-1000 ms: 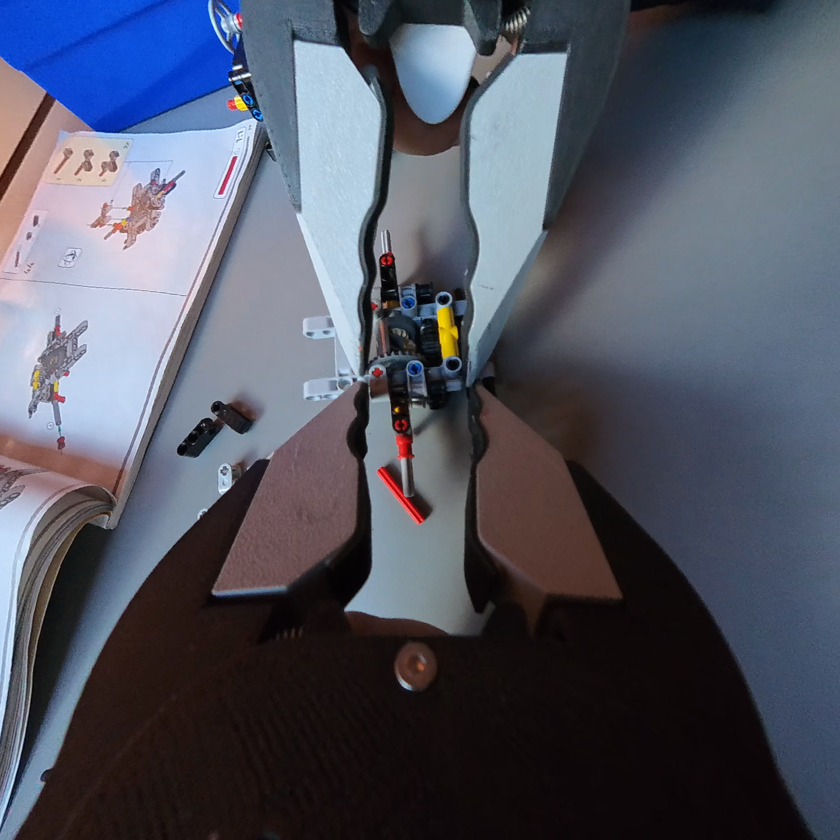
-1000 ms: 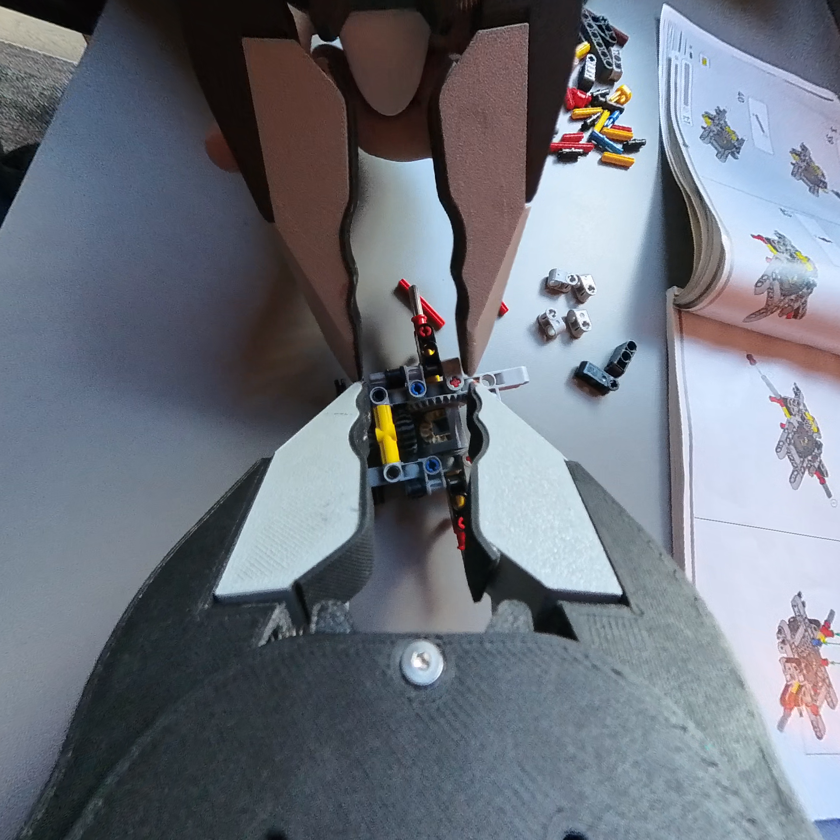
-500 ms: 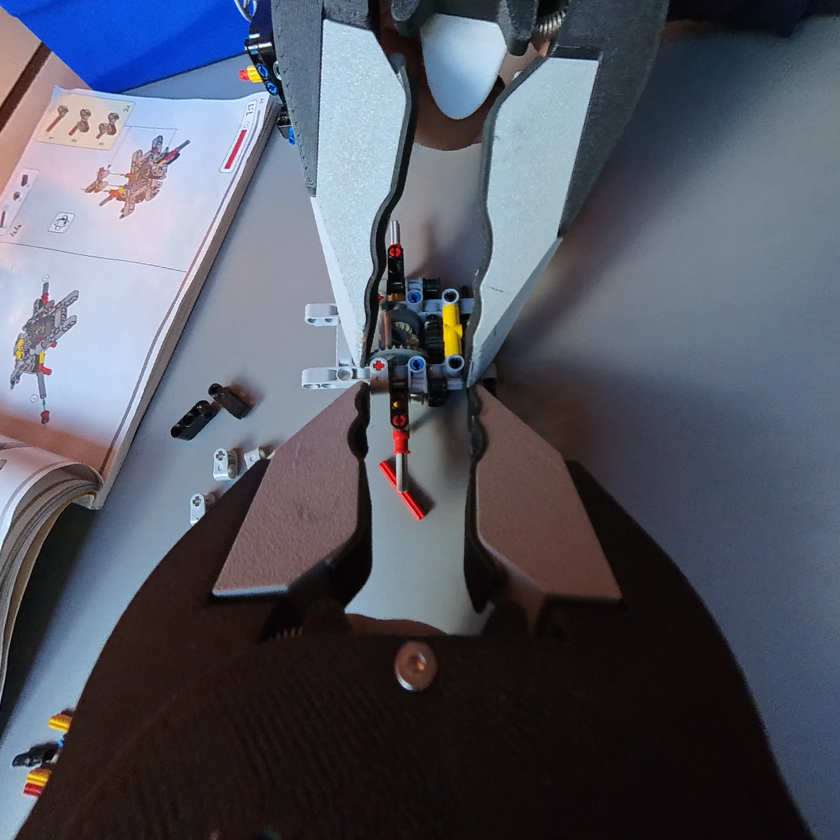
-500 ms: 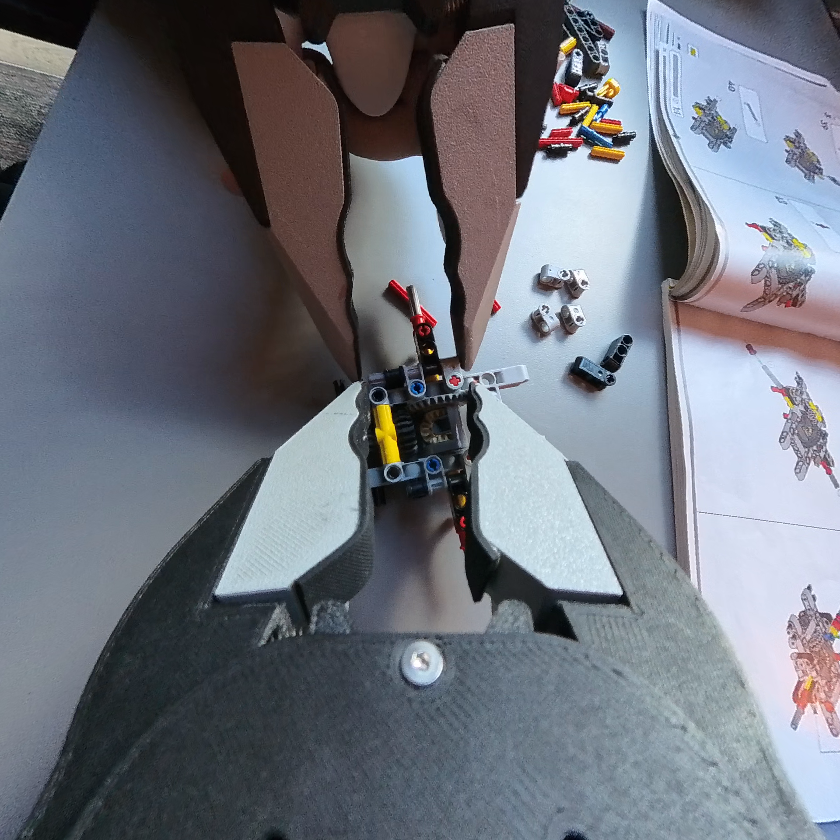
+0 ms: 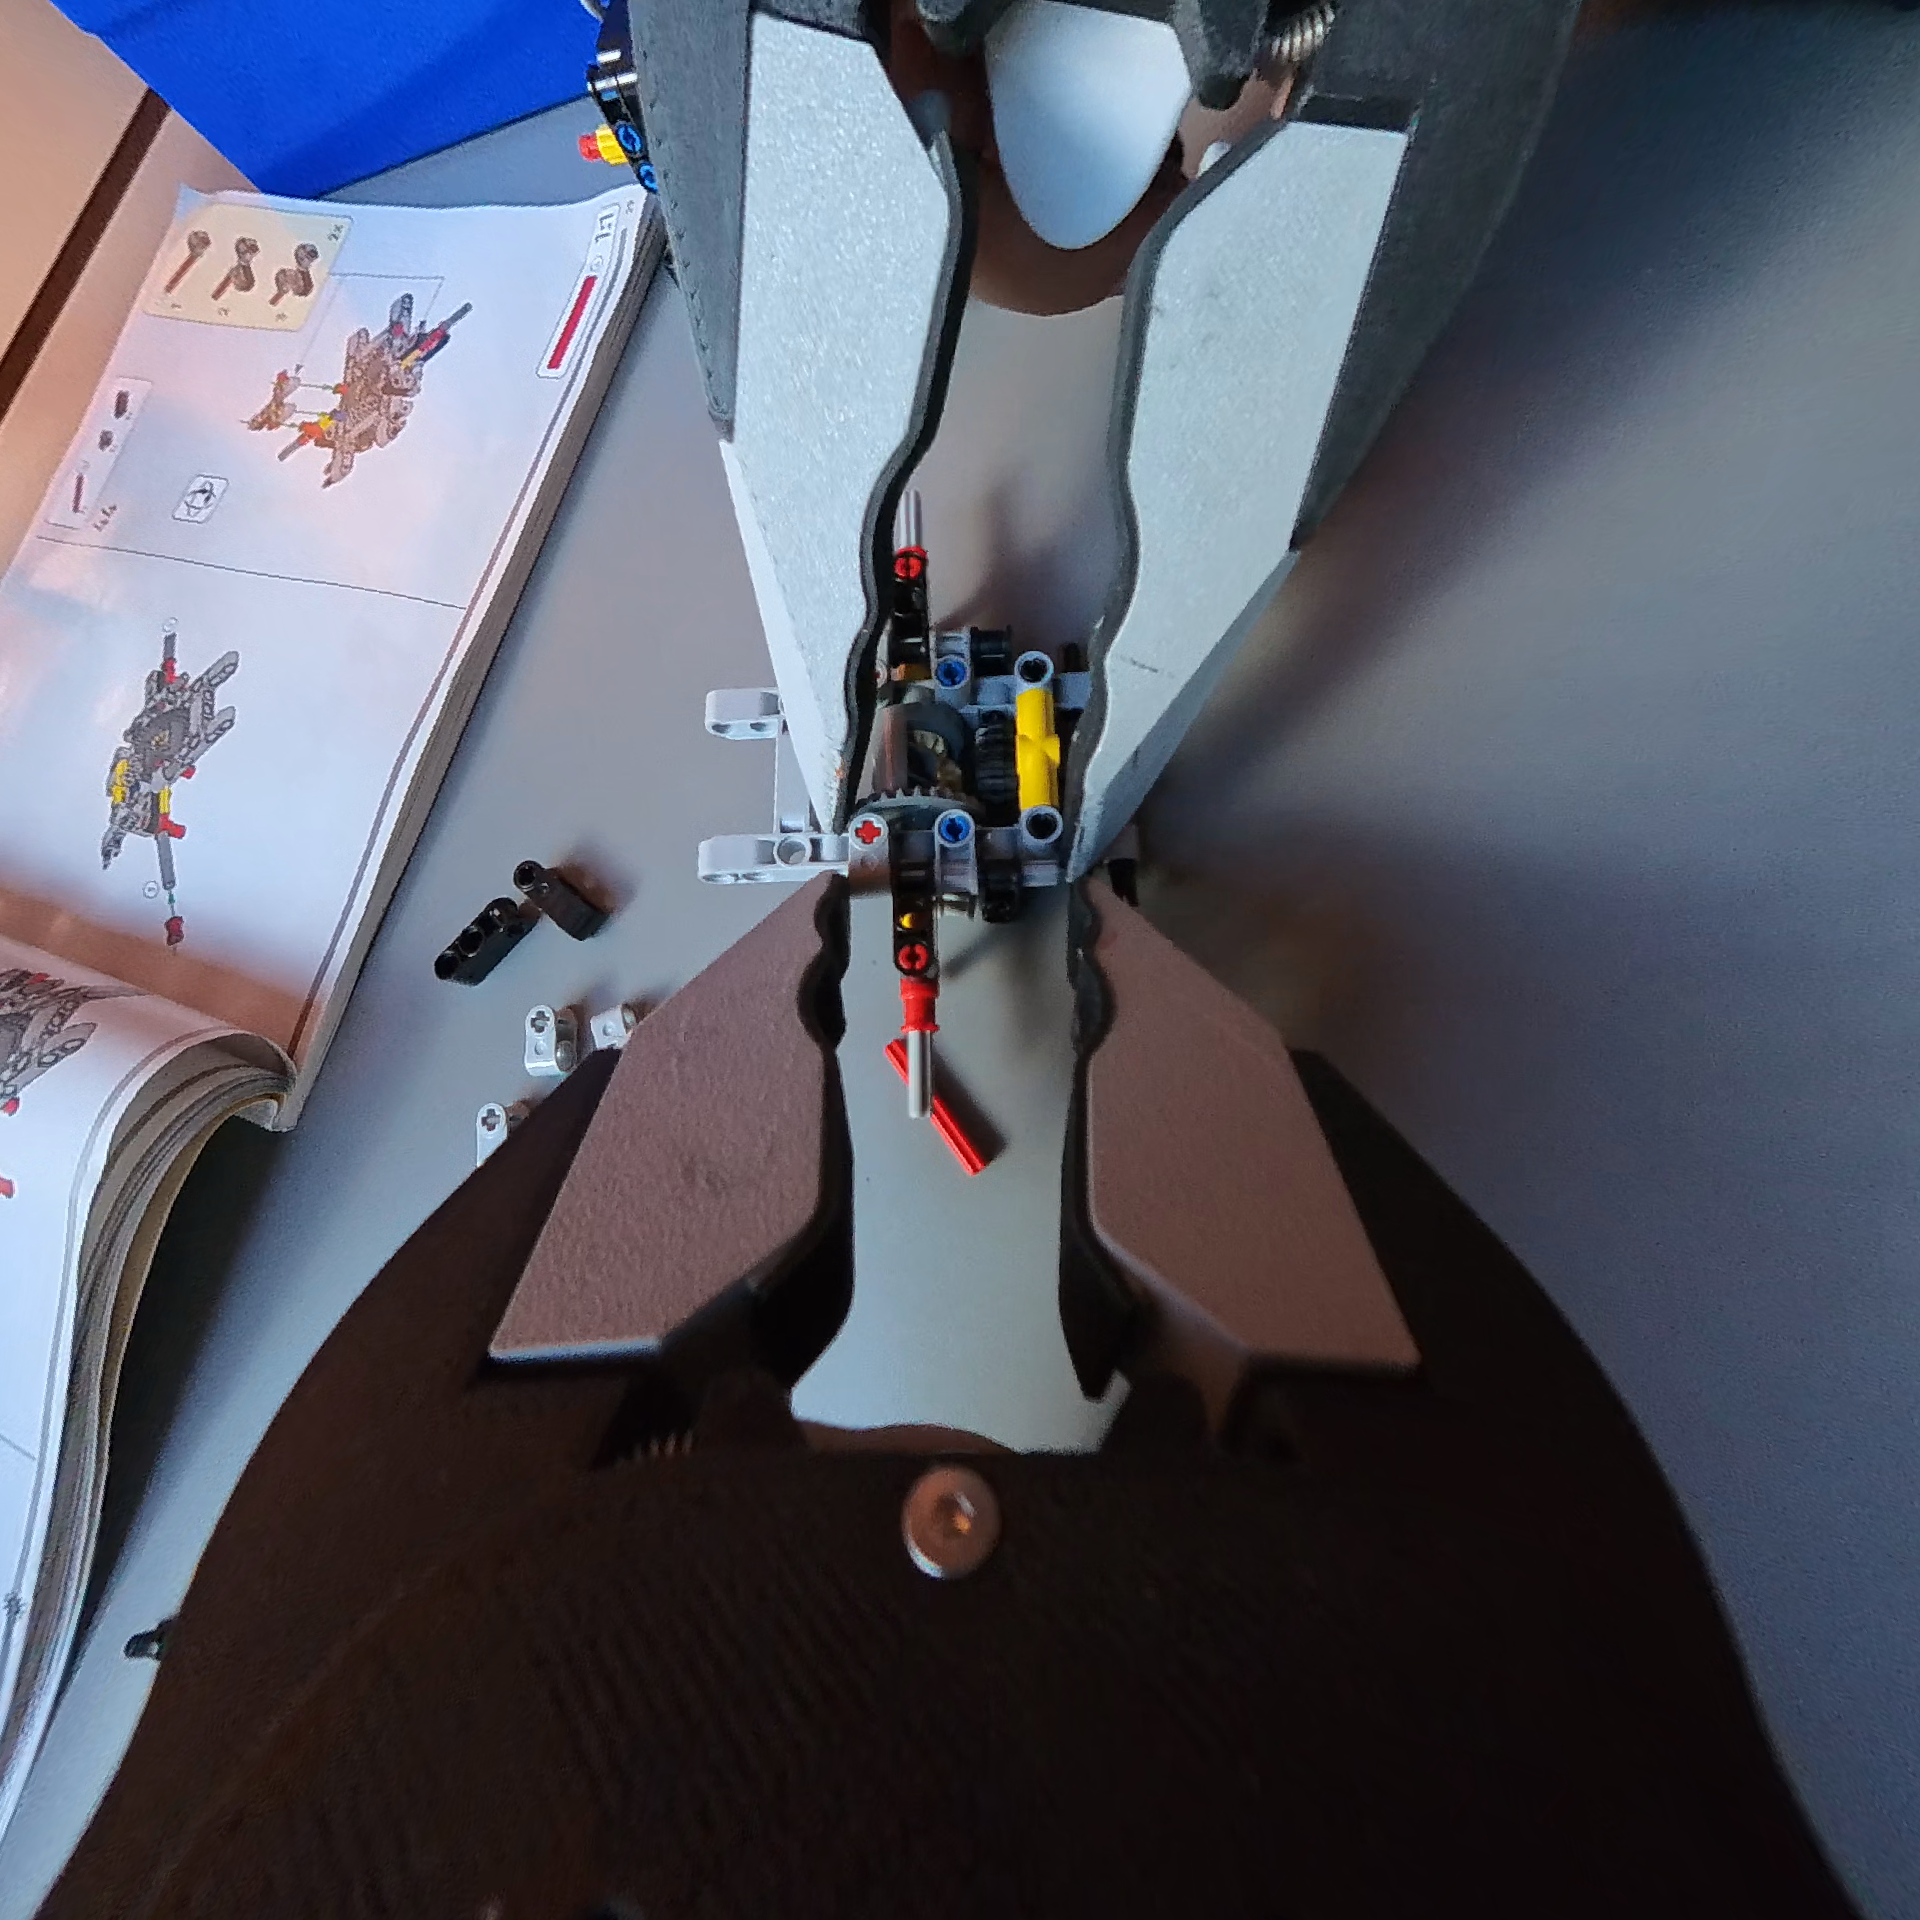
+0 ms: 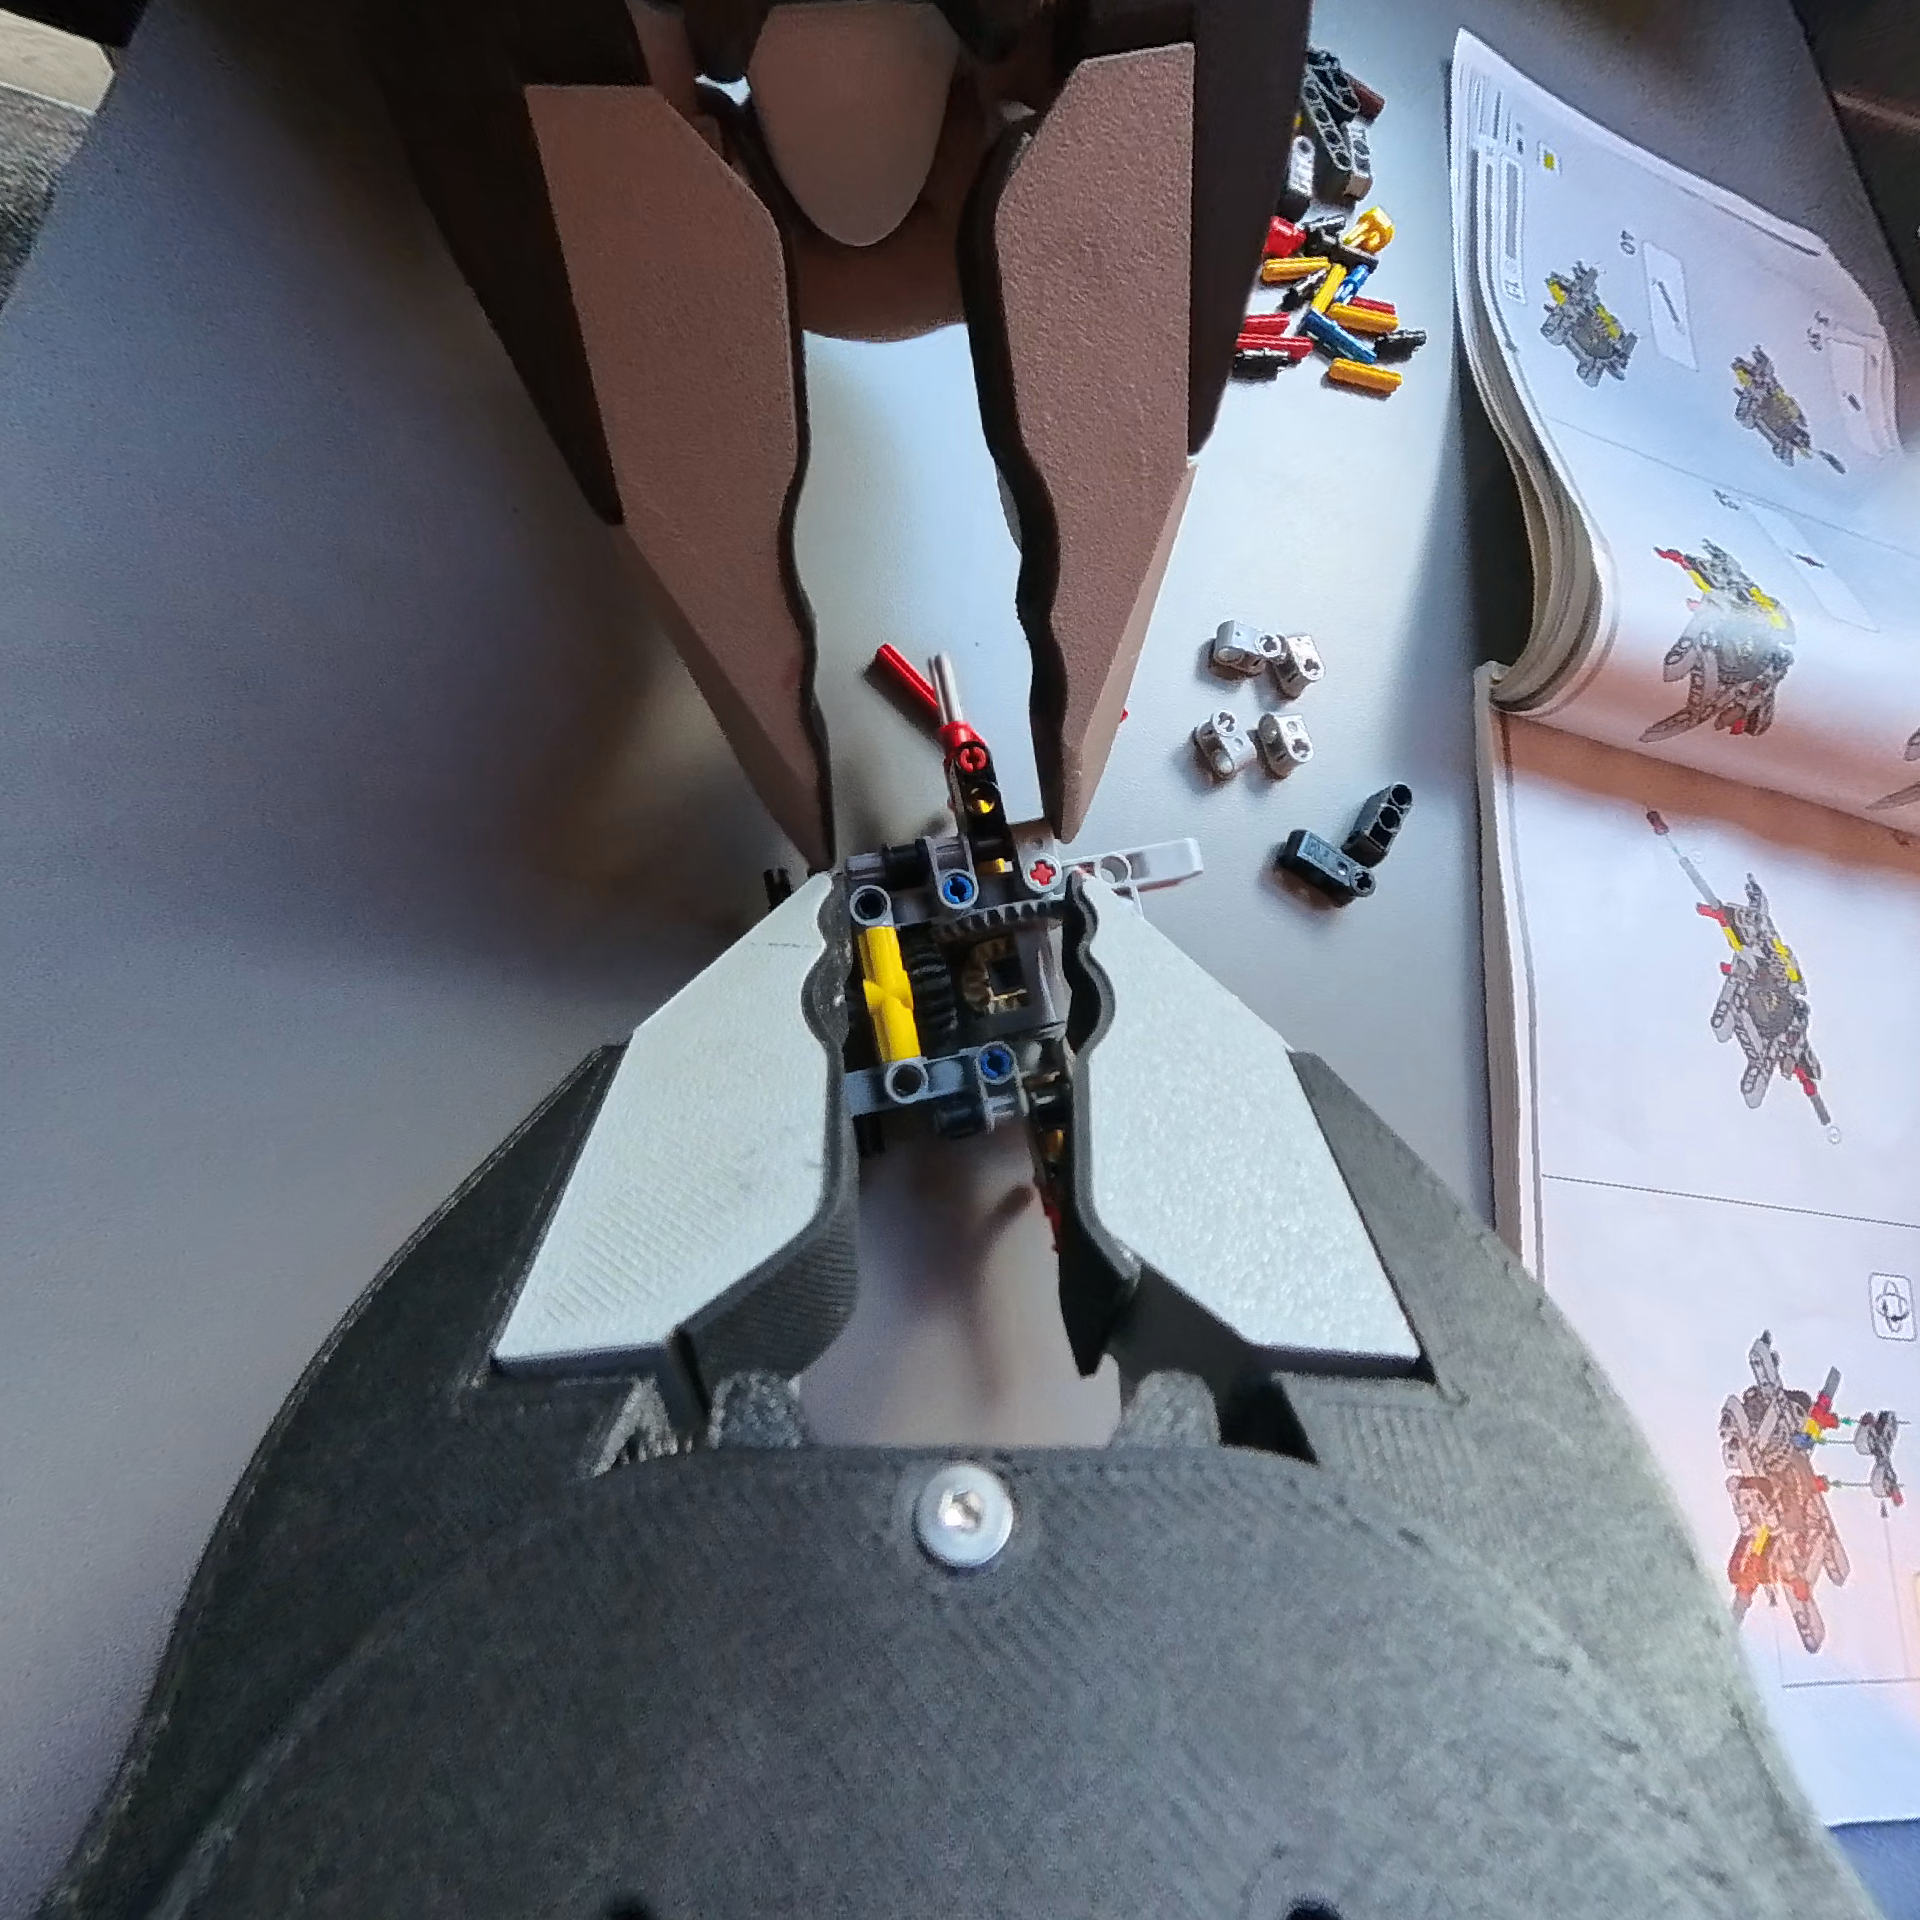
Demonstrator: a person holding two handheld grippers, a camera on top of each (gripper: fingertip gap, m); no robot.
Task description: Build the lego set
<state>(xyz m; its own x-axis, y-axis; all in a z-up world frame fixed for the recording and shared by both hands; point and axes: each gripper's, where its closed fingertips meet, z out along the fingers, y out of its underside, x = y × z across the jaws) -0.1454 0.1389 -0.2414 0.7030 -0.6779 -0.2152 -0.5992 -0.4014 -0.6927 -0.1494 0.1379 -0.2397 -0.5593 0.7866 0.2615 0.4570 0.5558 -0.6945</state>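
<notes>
in the left wrist view, the brown left gripper (image 5: pixel 951 904) is seen with jaws spread, its tips just at the near edge of a small brick gear assembly (image 5: pixel 966 758); no pinch can be told. a red axle (image 5: pixel 940 1112) lies on the grey table (image 5: pixel 1558 727), an open instruction booklet (image 5: pixel 260 520) to the left.

in the right wrist view, the assembly (image 6: pixel 956 977) is pinched between the grey right gripper (image 6: pixel 951 935) jaws (both pads pressed on its sides). loose grey connectors (image 6: pixel 1262 696) lie nearby.

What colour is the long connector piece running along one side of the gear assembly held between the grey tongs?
Yellow connector, clearest in the right wrist view.
</notes>
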